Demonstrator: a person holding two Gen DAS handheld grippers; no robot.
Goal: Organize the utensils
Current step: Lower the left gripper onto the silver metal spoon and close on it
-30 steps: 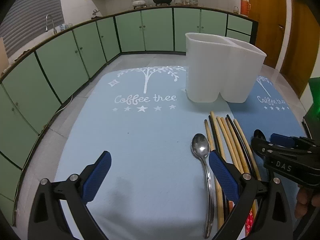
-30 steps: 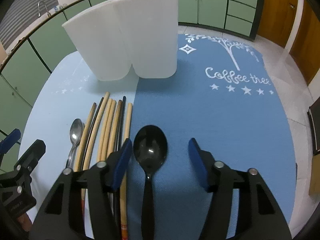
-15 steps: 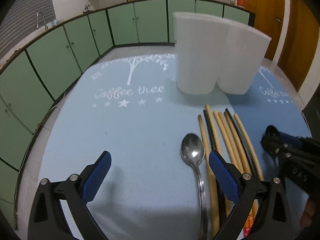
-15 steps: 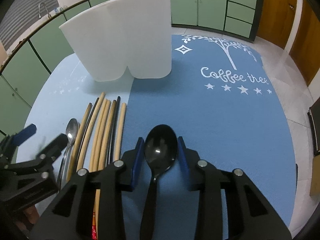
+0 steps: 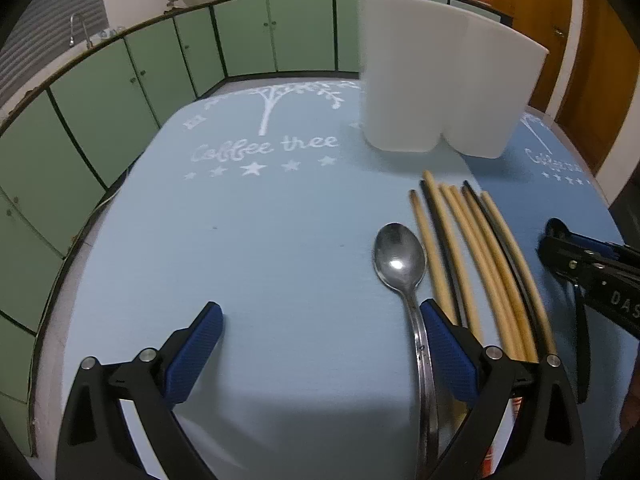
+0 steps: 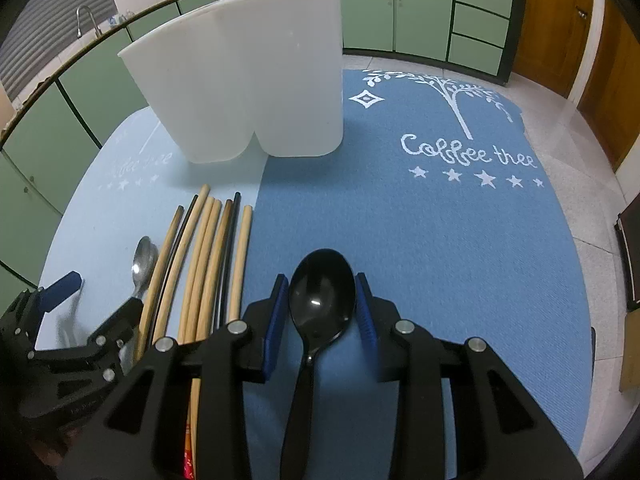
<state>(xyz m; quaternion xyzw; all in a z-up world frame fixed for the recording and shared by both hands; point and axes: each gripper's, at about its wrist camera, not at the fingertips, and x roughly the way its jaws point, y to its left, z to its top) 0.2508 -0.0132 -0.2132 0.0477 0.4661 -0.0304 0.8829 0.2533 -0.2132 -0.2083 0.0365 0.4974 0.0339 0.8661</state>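
Observation:
My right gripper (image 6: 320, 280) is shut on the bowl of a black spoon (image 6: 322, 300). Both blue pads press its sides, and the handle runs back between the arms. A metal spoon (image 5: 400, 260) lies on the light blue mat (image 5: 240, 240). My left gripper (image 5: 320, 312) hangs open low over that mat, and the spoon's handle passes just inside its right finger. Several wooden and dark chopsticks (image 5: 472, 256) lie side by side to the right of the metal spoon. A white two-compartment holder (image 5: 432, 80) stands upright behind them. The right gripper (image 5: 560, 240) shows at the right edge.
A darker blue mat (image 6: 440, 240) covers the right half of the table, and both mats carry white "Coffee tree" print. Green cabinets (image 5: 120, 100) ring the room beyond the table edge. The left gripper (image 6: 96, 300) shows at the lower left in the right wrist view.
The right gripper's jaws closed onto the black spoon's bowl. The left gripper sank toward the mat, and the metal spoon and chopsticks now look nearer and larger.

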